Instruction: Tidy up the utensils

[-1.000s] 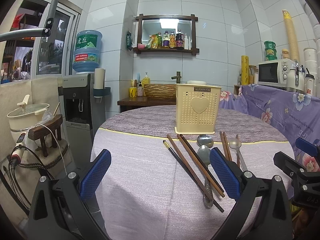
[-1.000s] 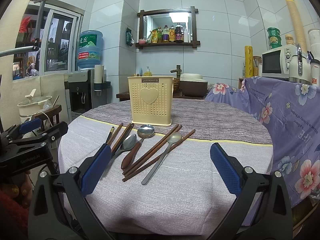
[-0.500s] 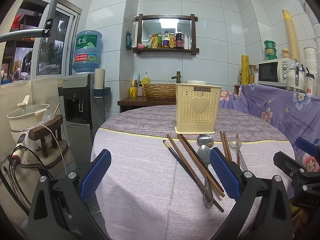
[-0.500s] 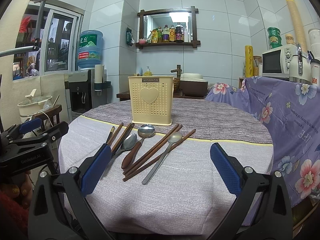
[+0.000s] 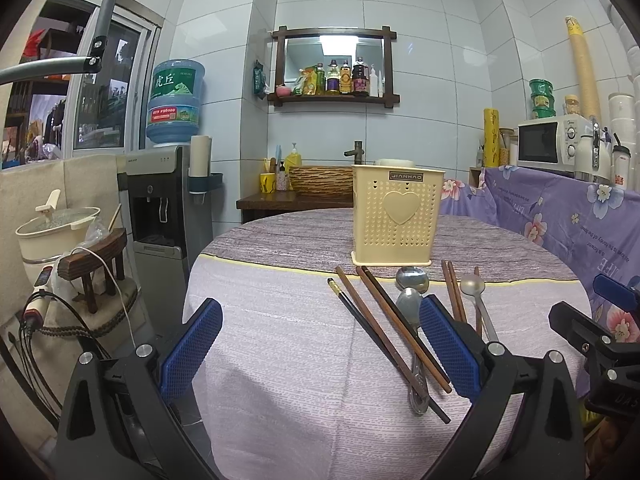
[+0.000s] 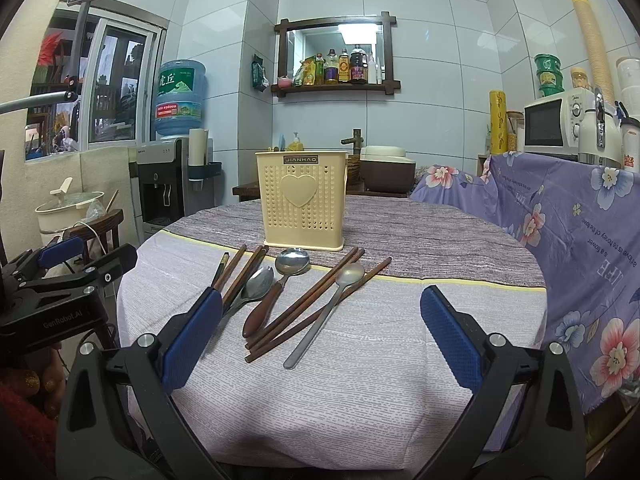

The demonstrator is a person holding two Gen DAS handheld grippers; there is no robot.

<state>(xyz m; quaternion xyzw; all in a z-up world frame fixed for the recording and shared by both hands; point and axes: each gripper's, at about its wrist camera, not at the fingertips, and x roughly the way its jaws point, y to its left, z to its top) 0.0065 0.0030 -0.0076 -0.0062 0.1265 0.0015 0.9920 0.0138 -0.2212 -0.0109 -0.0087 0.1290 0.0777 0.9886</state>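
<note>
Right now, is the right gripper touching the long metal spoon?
Apart. The right wrist view shows the right gripper open, its fingers held nearer the camera than the long metal spoon, which lies flat on the tablecloth with bare cloth around its handle.

left finger pad (image 5: 450, 346) hides spoon (image 5: 412, 320) handles.

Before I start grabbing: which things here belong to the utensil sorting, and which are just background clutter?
Job: cream holder; wooden-handled spoon; all-metal spoon; long slim spoon; brown chopsticks; black chopstick.

Background: water dispenser; microwave; bottle shelf; floral cloth.
</note>
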